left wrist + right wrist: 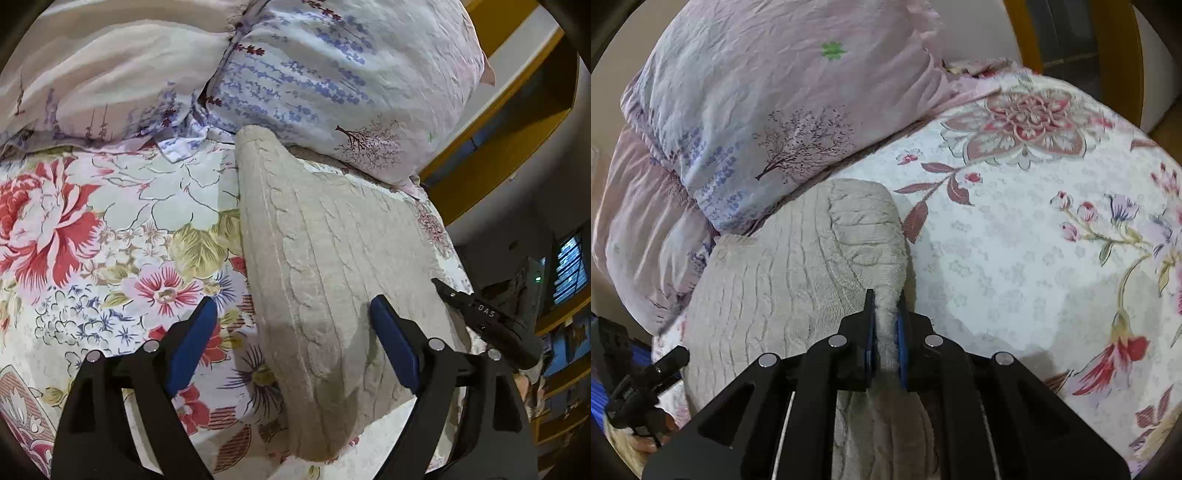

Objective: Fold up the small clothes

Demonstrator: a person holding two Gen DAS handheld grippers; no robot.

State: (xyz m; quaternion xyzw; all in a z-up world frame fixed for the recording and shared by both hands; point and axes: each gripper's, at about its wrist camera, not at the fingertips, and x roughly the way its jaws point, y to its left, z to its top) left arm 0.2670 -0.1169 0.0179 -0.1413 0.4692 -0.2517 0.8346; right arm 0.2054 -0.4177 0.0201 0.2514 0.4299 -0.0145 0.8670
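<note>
Sweater [332, 266] — on the bed [110, 229], long axis running toward the pillows [332, 74] | right gripper [885, 317] pinches its near edge | left gripper [291, 325] spread wide, just above the knit — nearer its middle

The left gripper [293, 339] is showing a matte black angular frame, silver round screws along its linkages, and blue rubbery pads [192, 345] lining its fingers. The right gripper [885, 343] is showing the same black frame and silver screws, thin blue pads [901, 347], two pale cords along its body, and white lettering on its side.
</note>
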